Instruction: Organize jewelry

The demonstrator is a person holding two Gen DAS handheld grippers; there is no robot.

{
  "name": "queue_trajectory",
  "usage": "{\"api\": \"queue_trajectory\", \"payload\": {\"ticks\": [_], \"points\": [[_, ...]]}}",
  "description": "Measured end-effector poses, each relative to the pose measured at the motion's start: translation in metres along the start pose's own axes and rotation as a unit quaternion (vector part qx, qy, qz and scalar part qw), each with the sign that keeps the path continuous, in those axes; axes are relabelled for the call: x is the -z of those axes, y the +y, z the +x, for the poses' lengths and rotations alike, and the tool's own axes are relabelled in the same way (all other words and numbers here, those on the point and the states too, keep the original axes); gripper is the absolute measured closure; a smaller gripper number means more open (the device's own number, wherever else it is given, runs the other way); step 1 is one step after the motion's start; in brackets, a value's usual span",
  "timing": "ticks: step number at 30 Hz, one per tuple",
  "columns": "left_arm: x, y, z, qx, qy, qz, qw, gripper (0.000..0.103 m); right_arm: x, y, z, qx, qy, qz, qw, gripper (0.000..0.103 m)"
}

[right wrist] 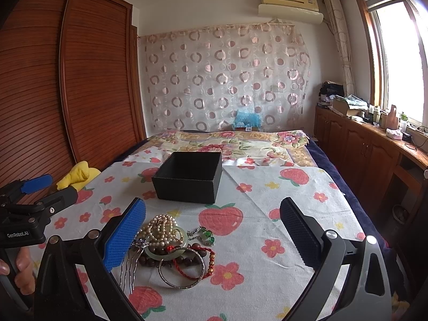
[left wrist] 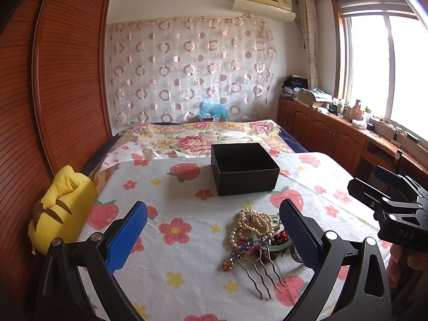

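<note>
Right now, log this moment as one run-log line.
left gripper: open, holds nothing | right gripper: open, holds nothing | jewelry pile: on bedsheet, untouched | black box: open, beyond the pile

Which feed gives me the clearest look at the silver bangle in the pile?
The right wrist view. There the bangle shows as a whole ring at the front of the jewelry pile, lying over the red cord and dark beads. In the left wrist view it is almost wholly hidden behind that gripper's right finger.
</note>
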State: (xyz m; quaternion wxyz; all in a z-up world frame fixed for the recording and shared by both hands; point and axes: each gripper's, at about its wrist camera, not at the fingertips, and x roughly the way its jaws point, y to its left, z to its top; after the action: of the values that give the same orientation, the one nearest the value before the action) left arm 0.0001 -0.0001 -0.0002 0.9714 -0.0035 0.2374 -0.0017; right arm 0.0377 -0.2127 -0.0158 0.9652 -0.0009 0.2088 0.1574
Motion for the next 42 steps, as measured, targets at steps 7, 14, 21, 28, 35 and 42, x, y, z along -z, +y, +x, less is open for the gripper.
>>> {"api": "queue_trajectory", "payload": {"ticks": [7,14,21,28,35,42], "points": [[0.0000,0.0000,0.0001,0.000,-0.001,0.000,1.0000,0.008,-0.0003,0.0003,-0.0006,0.000,-0.001,0.000,1.000,0.002],[0.0001,-0.0004,0.0001,0.001,-0.001,0.000,1.0000,0.008,-0.0007,0.0004,-0.0012,0.000,-0.001,0.000,1.000,0.002],[0.0002,0.0001,-0.0003,0.001,-0.002,-0.001,1.0000,0.008,-0.0010,0.0005,-0.0013,-0.001,-0.002,0.000,1.000,0.002],[0.0005,0.0004,-0.0002,0.000,-0.002,-0.001,1.0000,0.008,-0.0012,0.0007,-0.0020,0.000,-0.003,0.000,1.000,0.002],[0.0030,0.0033,0.0011,0.001,-0.002,-0.001,1.0000,0.008,-0.0013,0.0006,-0.0027,-0.001,-0.003,0.001,1.000,0.002],[0.0056,0.0059,0.0026,0.001,-0.002,-0.001,1.0000,0.008,-0.0013,0.0004,-0.0037,-0.001,-0.004,0.001,1.000,0.002]]}}
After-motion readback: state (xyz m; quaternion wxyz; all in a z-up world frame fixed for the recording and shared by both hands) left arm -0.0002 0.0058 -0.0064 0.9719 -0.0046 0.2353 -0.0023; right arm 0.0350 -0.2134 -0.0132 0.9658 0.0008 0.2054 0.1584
